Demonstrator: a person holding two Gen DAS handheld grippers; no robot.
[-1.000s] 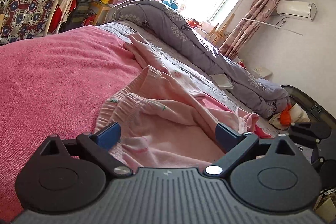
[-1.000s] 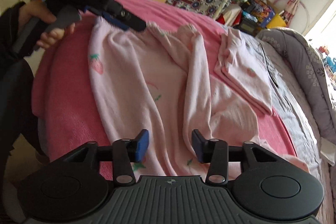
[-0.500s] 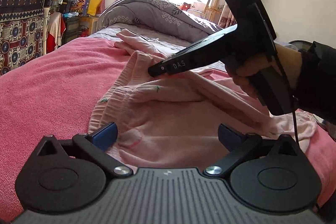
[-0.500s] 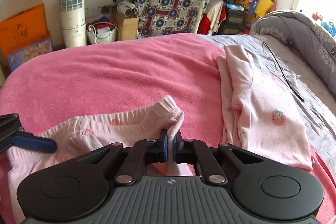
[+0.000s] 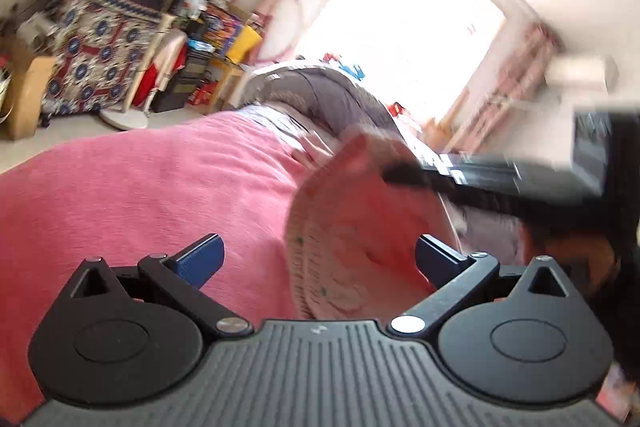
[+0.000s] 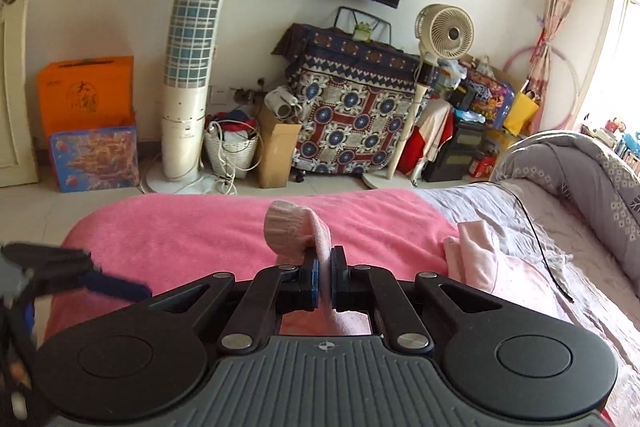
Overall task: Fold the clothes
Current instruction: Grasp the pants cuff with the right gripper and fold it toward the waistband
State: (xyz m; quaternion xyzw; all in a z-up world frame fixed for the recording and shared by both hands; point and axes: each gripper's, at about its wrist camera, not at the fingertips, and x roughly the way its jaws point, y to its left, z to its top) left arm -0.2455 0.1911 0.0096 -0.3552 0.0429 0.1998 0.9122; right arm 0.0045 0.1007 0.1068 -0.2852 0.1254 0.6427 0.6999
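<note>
Pink blanket (image 6: pixel 192 227) covers the bed we work on, in a cluttered bedroom. Our task piece, the pale pink trousers (image 5: pixel 352 227), hangs lifted off that blanket. Our right gripper (image 6: pixel 325 269) is clenched on a bunched fold of the trousers (image 6: pixel 298 231): its two blue-padded fingers (image 6: pixel 311 279) are pressed nearly together with the cloth pinched between them, and the ribbed edge of the fabric curls up and over just ahead of the fingertips. Seen from our left gripper's camera, the picture is blurred; the trousers hang in a rounded drape straight ahead and slightly right of centre, with the right gripper (image 5: pixel 404 177) gripping them from the right side. Our left gripper (image 5: pixel 320 257) is spread wide, grasping nothing; the lower edge of the trousers sits between its fingers, nearer the right one, and we cannot tell whether it touches. To the right of our right gripper a folded pink garment (image 6: pixel 476 259) lies on the bed, with a grey quilt (image 6: pixel 580 179) beyond it. Ahead stand a tower fan (image 6: pixel 192 75) and a round fan (image 6: pixel 444 31).
</note>
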